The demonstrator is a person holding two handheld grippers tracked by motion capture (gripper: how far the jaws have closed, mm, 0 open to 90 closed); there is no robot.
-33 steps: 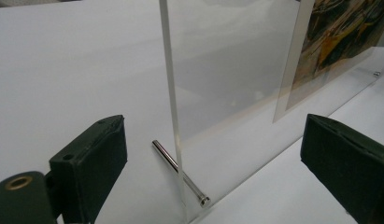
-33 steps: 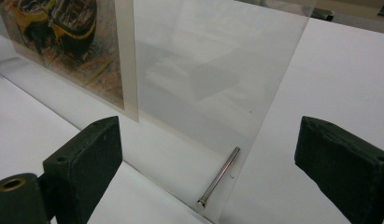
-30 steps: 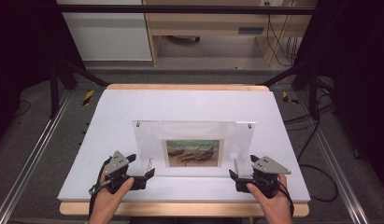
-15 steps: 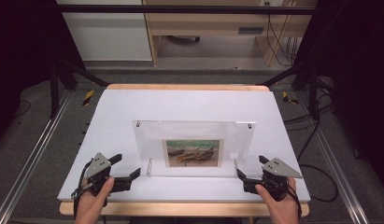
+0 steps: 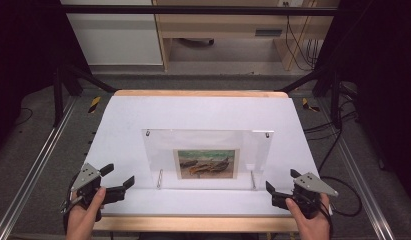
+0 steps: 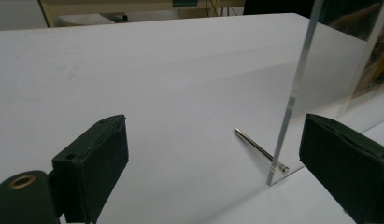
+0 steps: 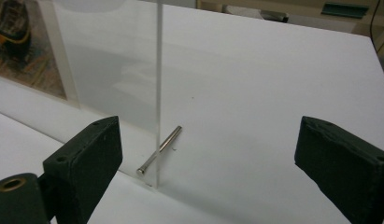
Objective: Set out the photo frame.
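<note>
A clear acrylic picture frame [image 5: 208, 150] stands upright on the white table [image 5: 203, 112], holding a small picture of boats [image 5: 206, 163]. Two metal pins [image 5: 159, 178] [image 5: 252, 179] poke out at its lower corners. My left gripper [image 5: 118, 176] is open near the front left edge, apart from the frame. My right gripper [image 5: 282, 180] is open at the front right, also apart from it. In the left gripper view the gripper [image 6: 217, 172] is open, with the frame's edge [image 6: 297, 79] and a pin [image 6: 257, 149] ahead. The right gripper view shows that gripper [image 7: 208, 168] open, facing the pane's edge [image 7: 158, 84] and a pin [image 7: 161, 149].
The table's wooden front edge [image 5: 193, 223] runs just below both hands. Aluminium rails [image 5: 38, 165] flank the table. A white cabinet [image 5: 113, 35] and a wooden bench [image 5: 228, 25] stand beyond the far edge. Cables [image 5: 343, 200] lie on the floor at the right.
Both grippers have drawn away from the frame's lower corners, the left one moving left and the right one moving right. Both stay open. The frame has not moved.
</note>
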